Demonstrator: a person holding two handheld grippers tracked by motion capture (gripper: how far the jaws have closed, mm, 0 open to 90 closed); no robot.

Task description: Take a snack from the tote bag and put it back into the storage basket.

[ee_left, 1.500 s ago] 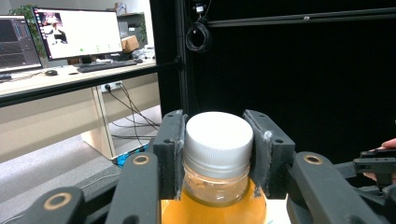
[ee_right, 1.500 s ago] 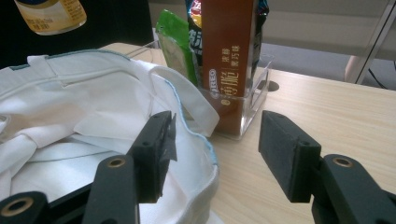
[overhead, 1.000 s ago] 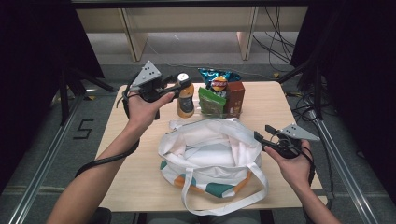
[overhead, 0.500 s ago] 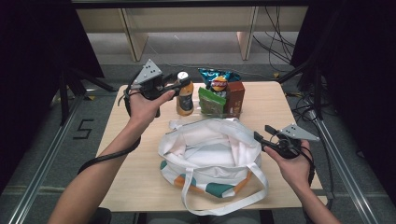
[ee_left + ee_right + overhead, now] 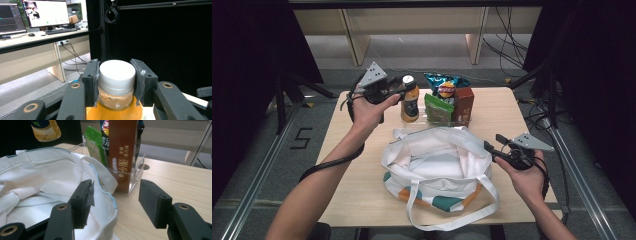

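An orange drink bottle with a white cap is at the table's far left. My left gripper is shut on its neck and cap, one jaw on each side. In the right gripper view the bottle seems to hang just clear of the tabletop. A white tote bag with green and orange patches lies open in the middle. My right gripper stands open at the bag's right rim. Its left jaw is over the cloth and its right jaw over bare wood.
Behind the bag stands a clear plastic tray that holds a brown box, a green packet and a blue chip bag. The bag's straps trail to the wooden table's near edge. Metal rails run along both sides.
My left gripper and the bottle have risen very slightly. The right gripper has stayed where it was.
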